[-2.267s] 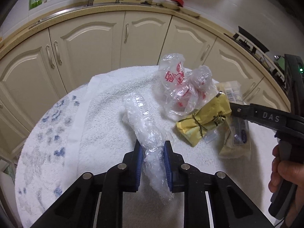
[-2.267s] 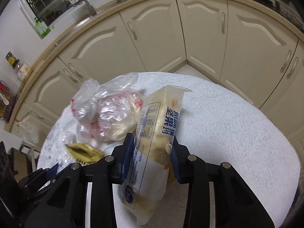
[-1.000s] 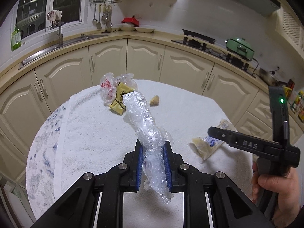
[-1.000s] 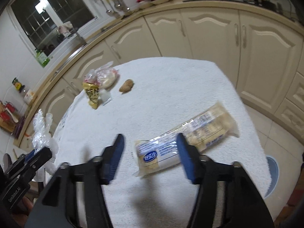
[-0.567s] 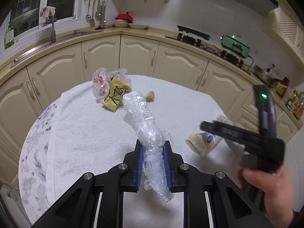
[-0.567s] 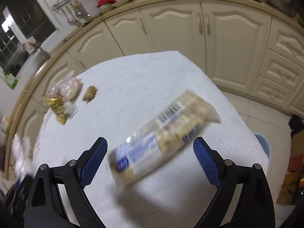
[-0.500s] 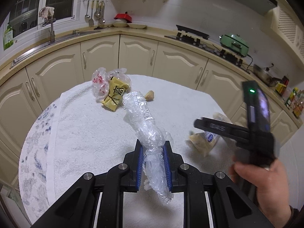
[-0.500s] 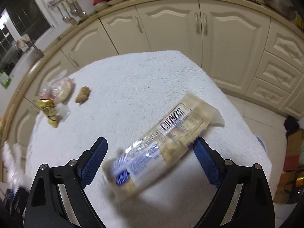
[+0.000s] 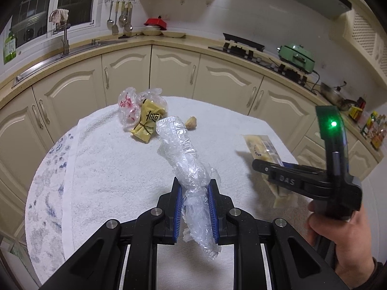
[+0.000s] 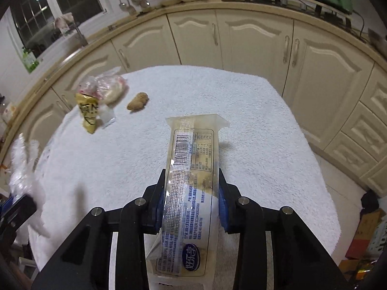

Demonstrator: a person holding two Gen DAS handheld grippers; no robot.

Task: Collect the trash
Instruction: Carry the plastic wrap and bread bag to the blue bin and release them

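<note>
My left gripper (image 9: 194,197) is shut on a crumpled clear plastic wrapper (image 9: 186,166) and holds it above the white towel-covered round table (image 9: 116,169). My right gripper (image 10: 192,193) is shut on a long clear snack packet (image 10: 191,181) with printed labels, held above the table; it also shows in the left wrist view (image 9: 263,149) at the right. At the table's far side lie a clear bag with red print (image 9: 129,107), a yellow wrapper (image 9: 146,123) and a small brown lump (image 9: 191,122).
Cream kitchen cabinets (image 9: 169,72) curve around behind the table, with a sink (image 9: 65,46) at the left and a stove (image 9: 241,46) at the right. Cardboard items (image 10: 365,236) lie on the floor at the right.
The right gripper opened, let the snack packet lie on the table, turned, and has now shut on it again lengthwise. The left gripper has kept hold of the plastic wrapper, lifted back from the table.
</note>
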